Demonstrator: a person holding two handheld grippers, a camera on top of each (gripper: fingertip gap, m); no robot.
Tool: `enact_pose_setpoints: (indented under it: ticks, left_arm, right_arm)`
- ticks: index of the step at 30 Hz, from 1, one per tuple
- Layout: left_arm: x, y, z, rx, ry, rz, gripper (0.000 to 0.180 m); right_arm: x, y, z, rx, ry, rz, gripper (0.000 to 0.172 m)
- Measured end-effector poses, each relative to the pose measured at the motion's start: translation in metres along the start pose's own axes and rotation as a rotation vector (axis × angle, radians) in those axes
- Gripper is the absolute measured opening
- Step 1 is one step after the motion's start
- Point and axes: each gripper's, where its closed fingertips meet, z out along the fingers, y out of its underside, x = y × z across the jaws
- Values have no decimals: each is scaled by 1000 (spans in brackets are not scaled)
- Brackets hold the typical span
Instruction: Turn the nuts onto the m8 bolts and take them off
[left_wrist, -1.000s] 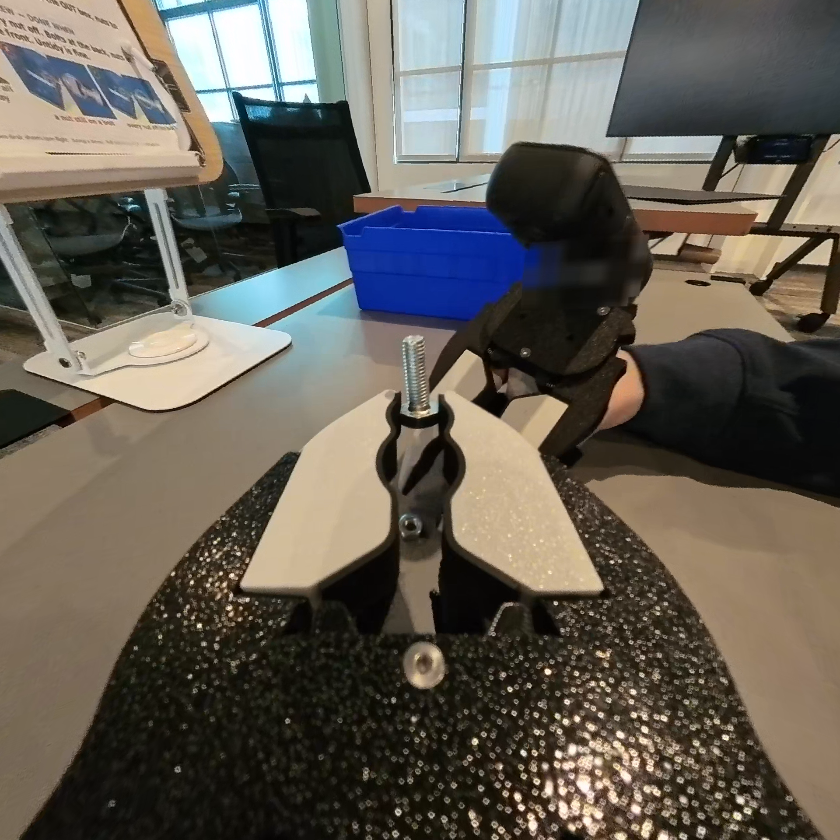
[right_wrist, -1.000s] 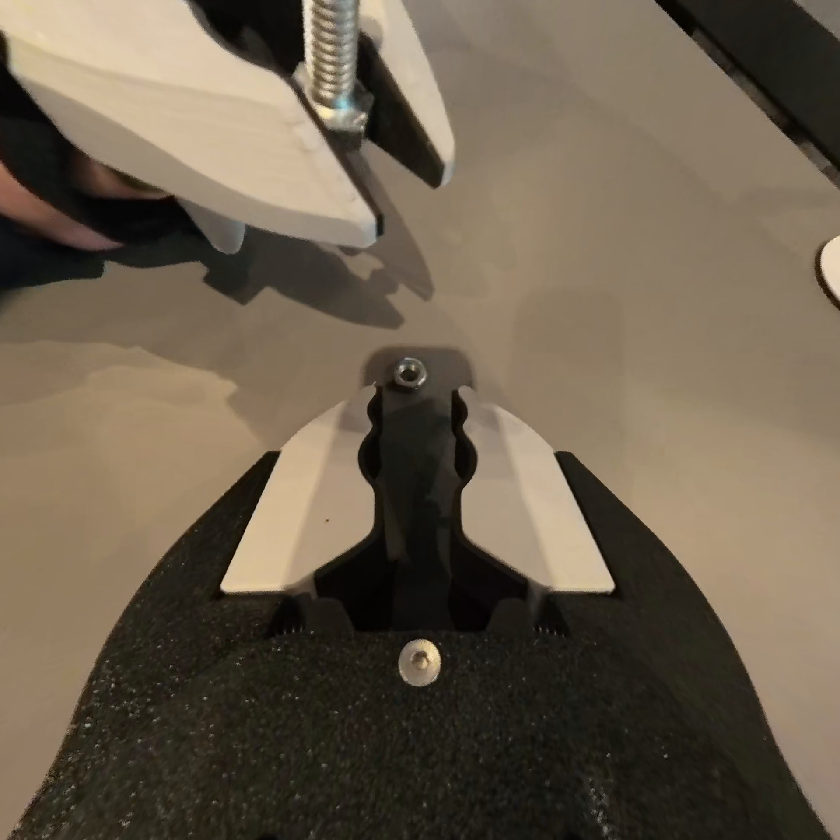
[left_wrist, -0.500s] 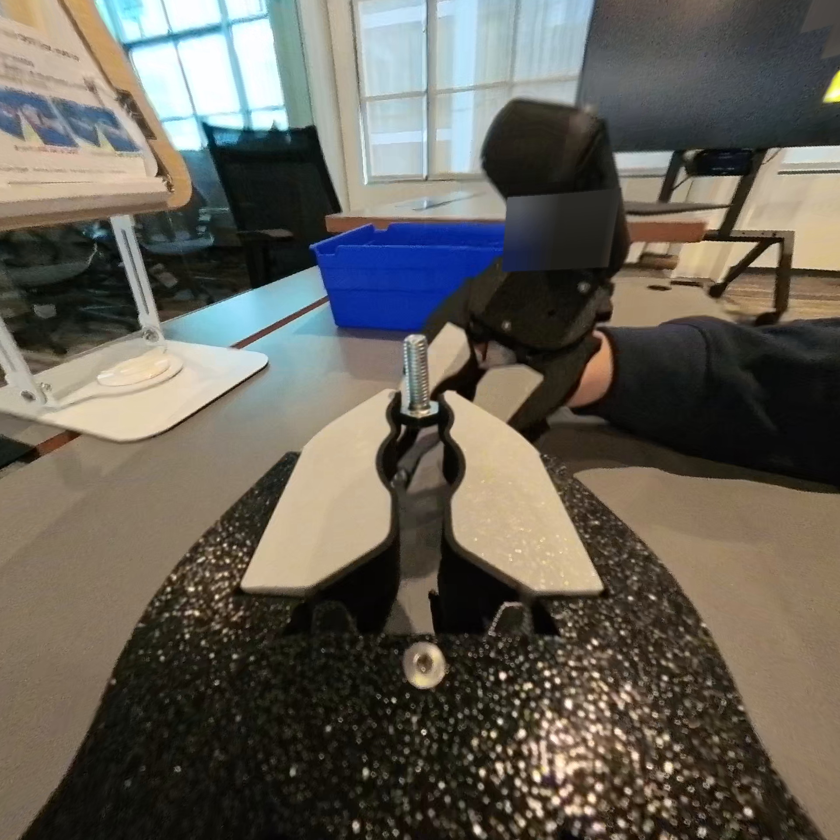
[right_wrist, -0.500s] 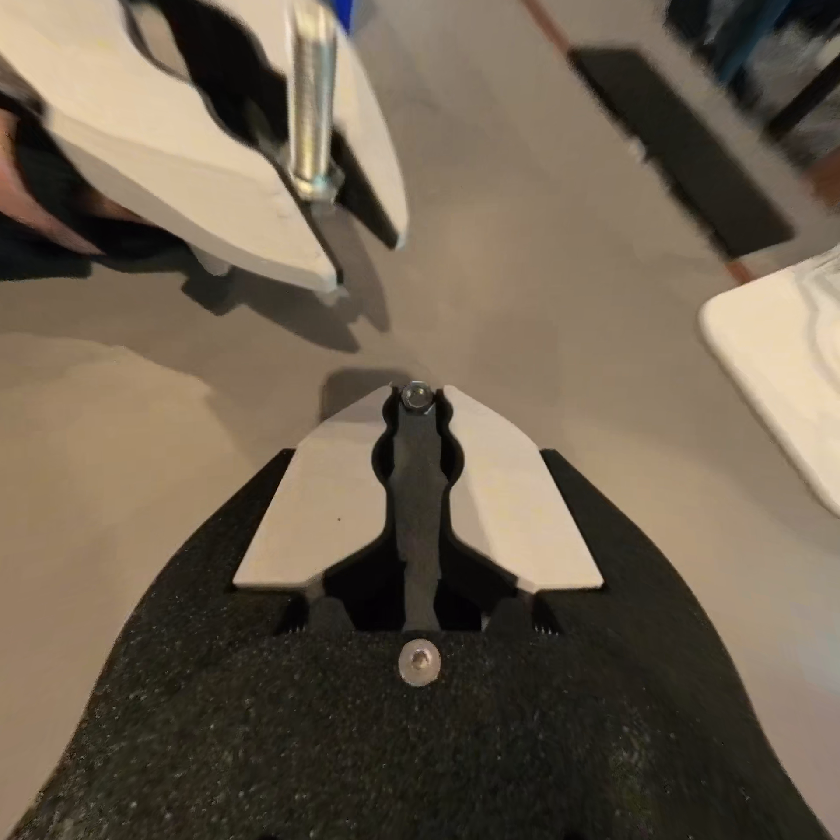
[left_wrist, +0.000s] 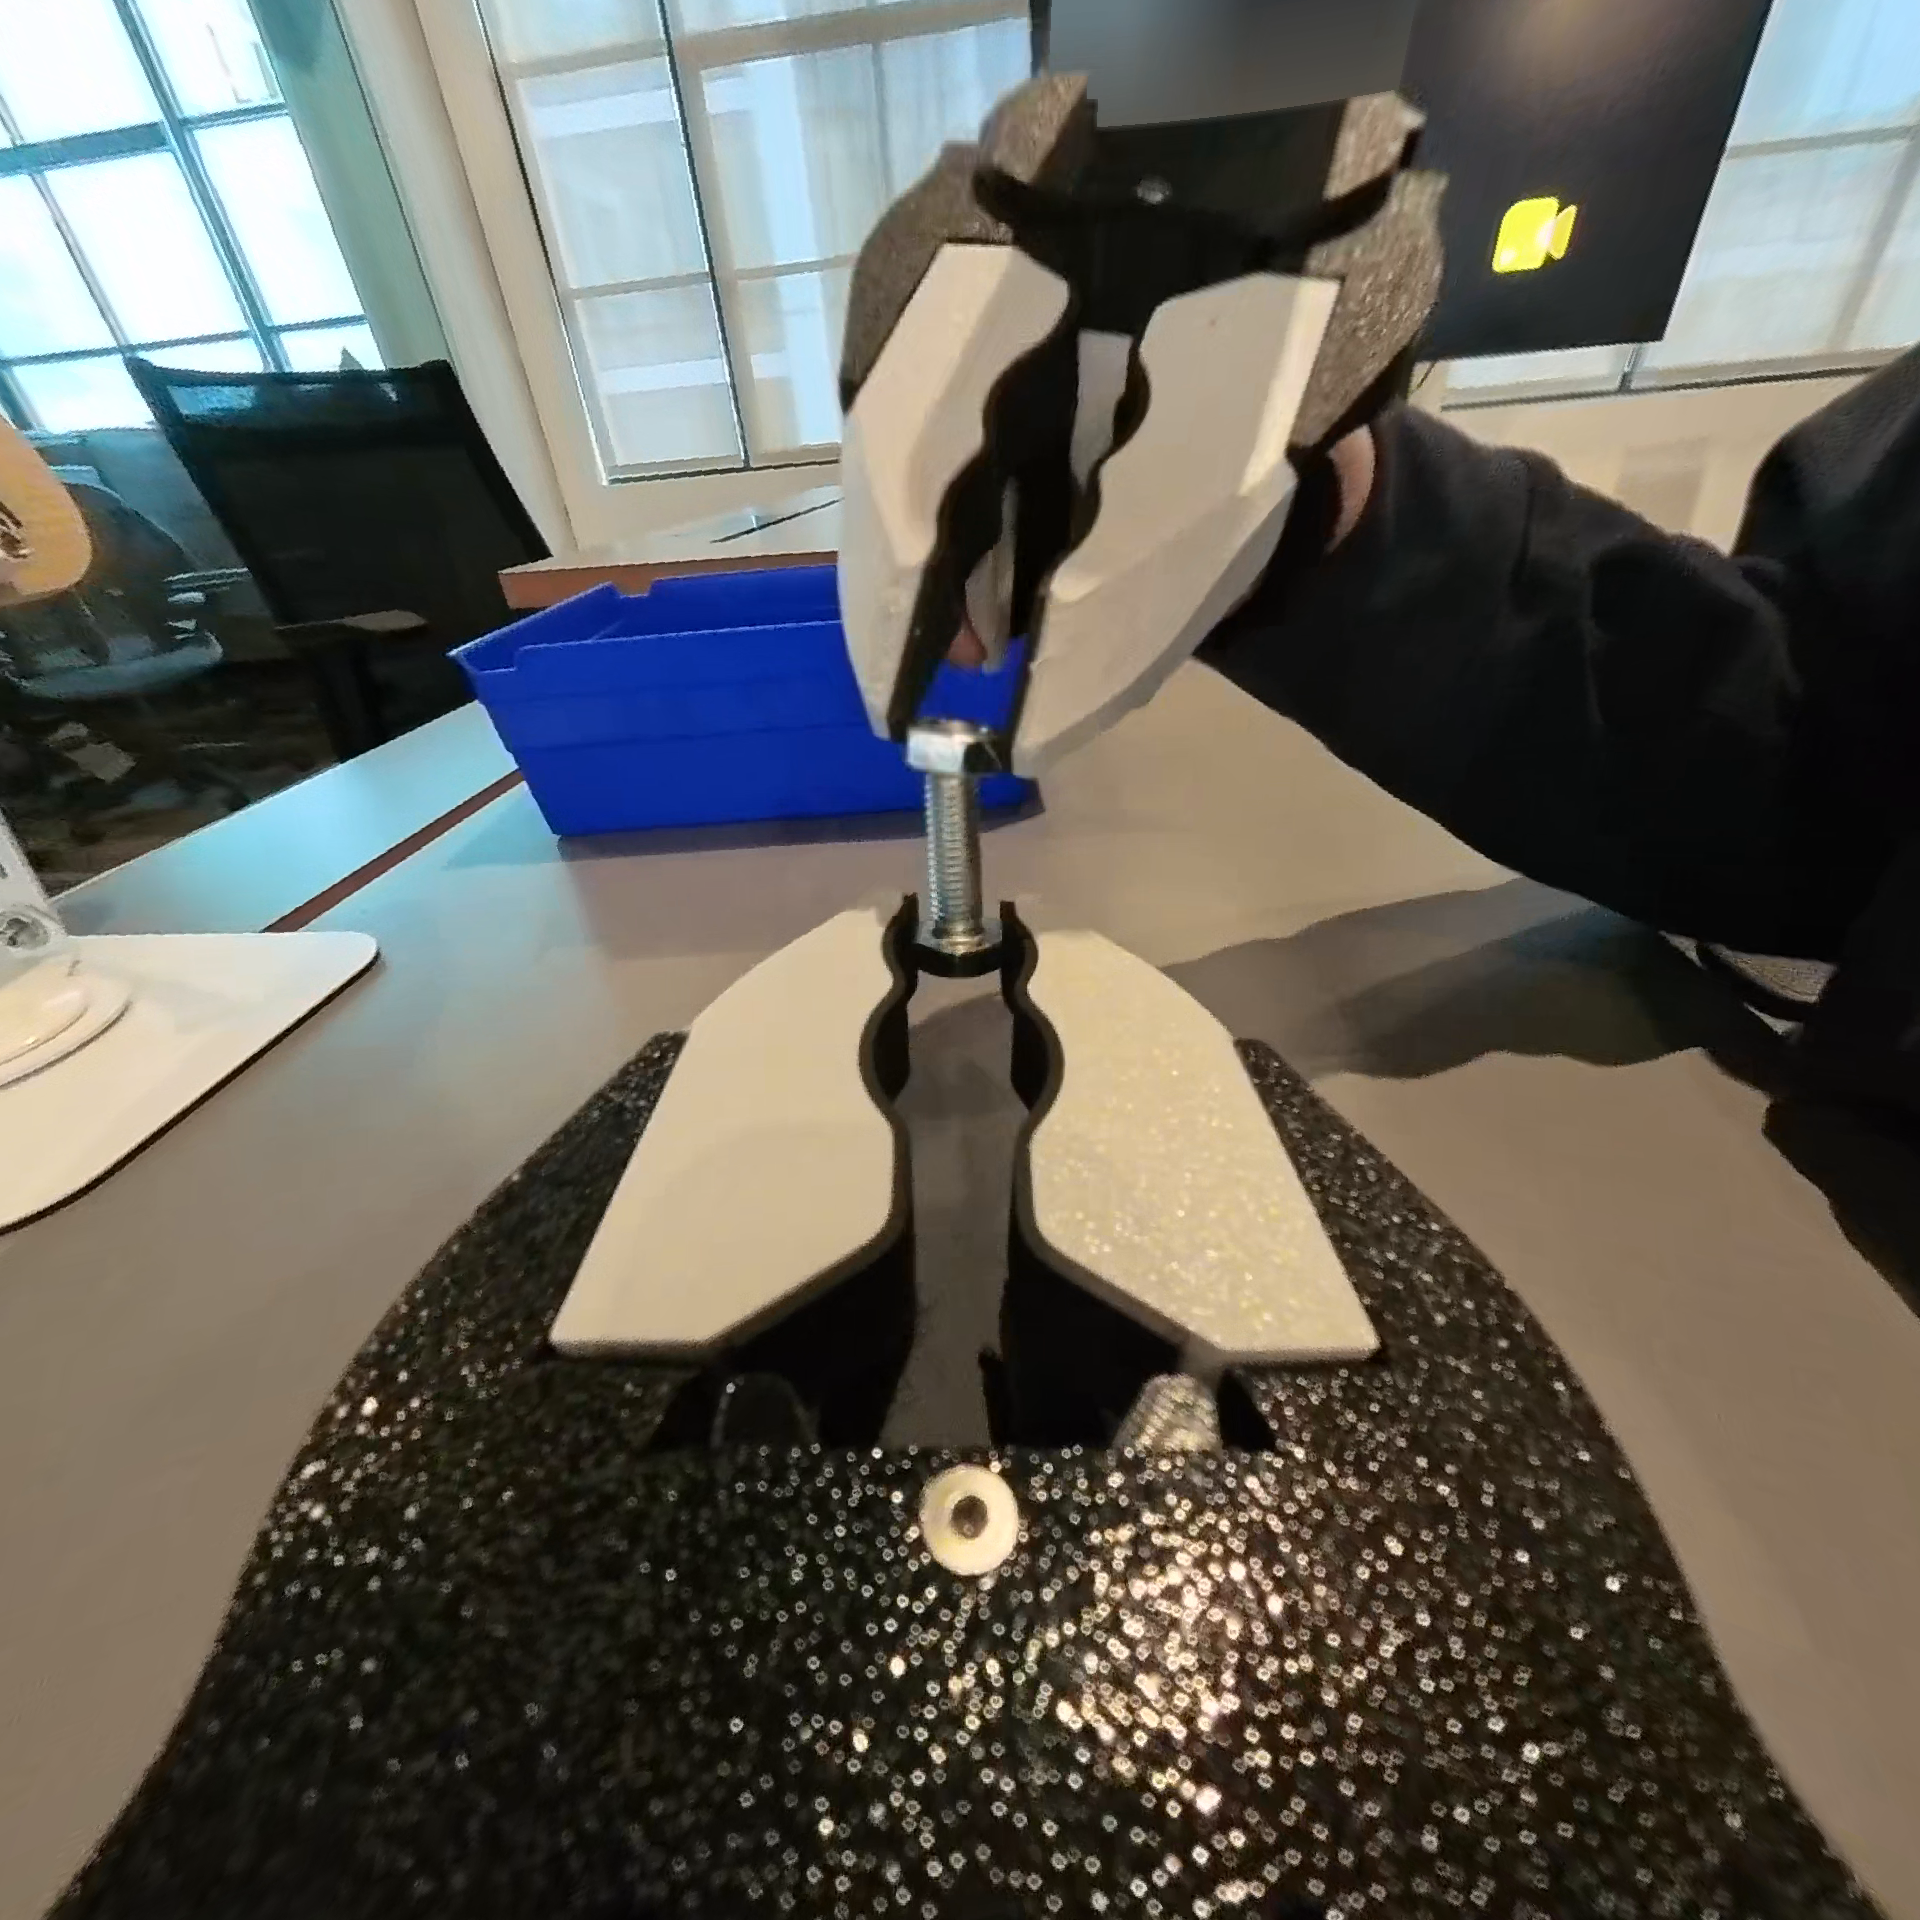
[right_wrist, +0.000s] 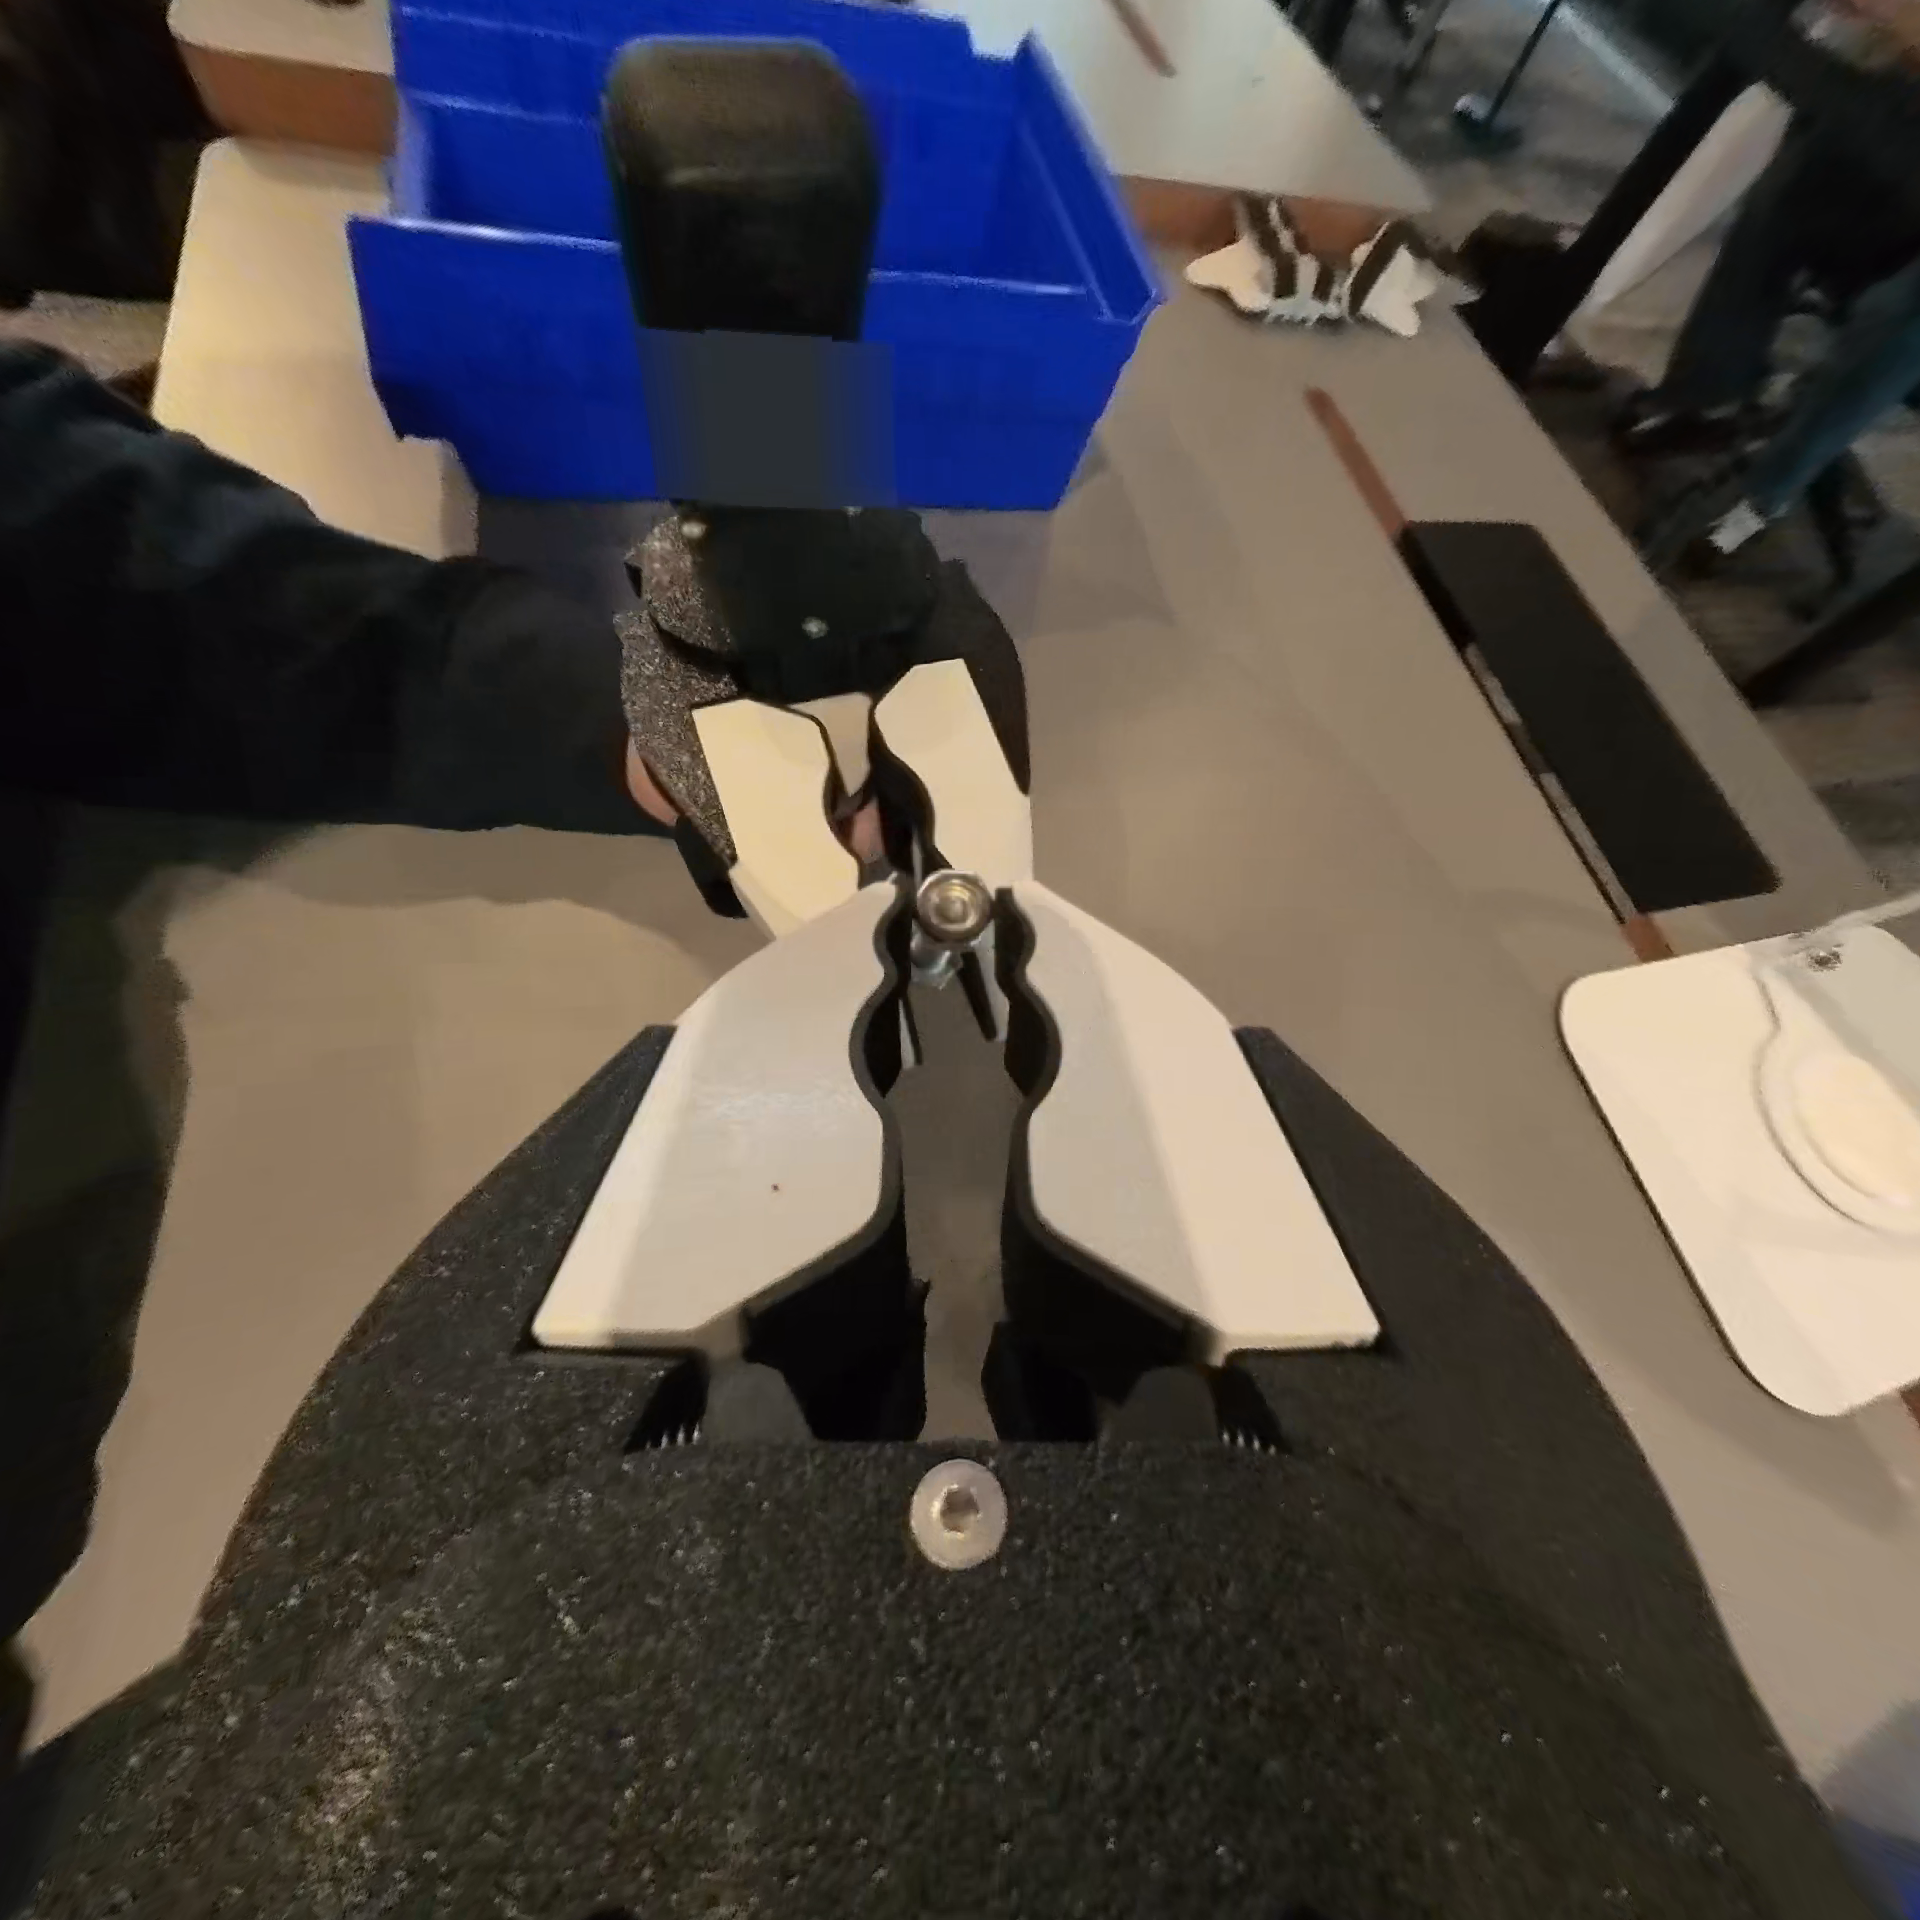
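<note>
Nut (left_wrist: 951, 746) pinched by right fingers (left_wrist: 1091, 665) atop upright bolt (left_wrist: 954, 852) (threads showing), left fingers (left_wrist: 790, 1049) clamping bolt head.

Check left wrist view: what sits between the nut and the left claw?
Only the bolt's bare thread: the nut is in the right claw, the bolt's base in the left claw.
</note>
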Motion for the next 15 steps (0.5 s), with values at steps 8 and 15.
enact_pose_setpoints:
  ticks: [8,15]
  left_arm:
    - [2,-3,0,13,10,-6,14]
    - [2,-1,1,6,19,-36,14]
  right_arm:
    - [-2,-2,2,-90,-33,16,15]
    - [0,1,2,-135,-32,24,15]
